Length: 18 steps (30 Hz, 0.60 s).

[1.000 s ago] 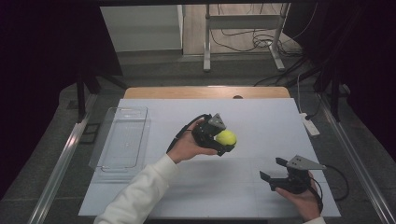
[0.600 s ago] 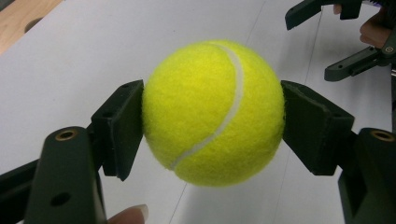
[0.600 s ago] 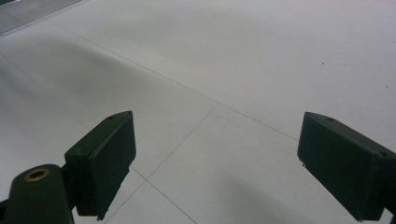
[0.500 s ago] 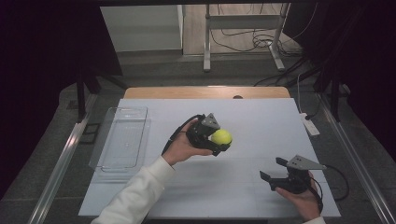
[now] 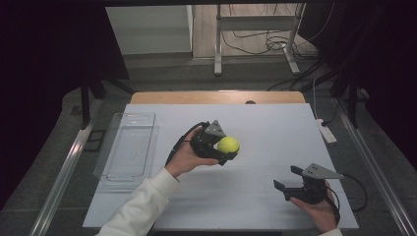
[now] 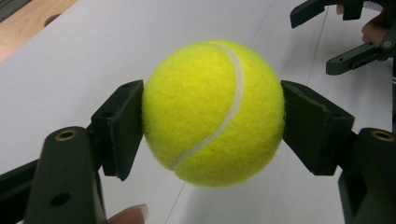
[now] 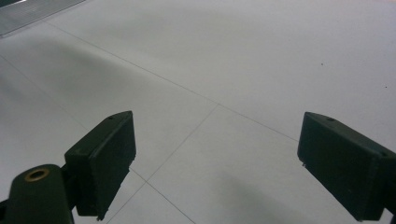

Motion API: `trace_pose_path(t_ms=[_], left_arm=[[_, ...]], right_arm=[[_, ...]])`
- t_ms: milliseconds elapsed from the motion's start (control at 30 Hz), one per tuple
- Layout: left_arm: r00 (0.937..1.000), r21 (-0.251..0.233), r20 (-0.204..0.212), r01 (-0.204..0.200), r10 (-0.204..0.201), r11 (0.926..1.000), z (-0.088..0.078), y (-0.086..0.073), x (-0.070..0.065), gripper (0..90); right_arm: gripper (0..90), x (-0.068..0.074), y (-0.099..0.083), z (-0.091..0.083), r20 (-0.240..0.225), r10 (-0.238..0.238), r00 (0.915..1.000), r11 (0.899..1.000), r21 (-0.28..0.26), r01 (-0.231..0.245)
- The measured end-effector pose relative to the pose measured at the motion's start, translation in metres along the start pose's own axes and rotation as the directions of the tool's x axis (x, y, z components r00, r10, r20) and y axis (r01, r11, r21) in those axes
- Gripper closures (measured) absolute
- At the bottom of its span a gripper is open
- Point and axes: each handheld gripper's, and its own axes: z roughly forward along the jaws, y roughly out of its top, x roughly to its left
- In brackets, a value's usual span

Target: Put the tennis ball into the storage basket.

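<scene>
Squarely between left tongs [image 6: 212, 116]: tennis ball [image 6: 213, 112]

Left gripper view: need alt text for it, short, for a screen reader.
A yellow tennis ball is clamped between the two black jaws of the left gripper, held above a white table. At the top right, farther off, the right gripper rests open in the person's other hand.

A laboratory recording station: a white-covered worktop [image 5: 275, 123] enclosed by black curtains [image 5: 44, 73], with aluminium rails [image 5: 61, 179], a metal stand [image 5: 255, 29] and loose cables [image 5: 246, 44] on the floor [image 5: 162, 73].
</scene>
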Motion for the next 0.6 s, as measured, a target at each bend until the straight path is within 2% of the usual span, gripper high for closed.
trace_pose_path(t_ms=[100,600], left_arm=[[0.9999,0.000,-0.016,-0.001,0.001,1.0000,-0.003,-0.003,0.000,27.1],[0.9996,-0.020,-0.028,0.008,-0.008,0.9998,-0.013,-0.008,0.002,27.0]], right_arm=[[11.6,0.000,0.000,0.000,0.001,0.000,1.0000,1.000,0.001,0.000],[11.6,0.000,0.000,0.000,0.000,0.001,1.0000,1.000,0.005,-0.001]])
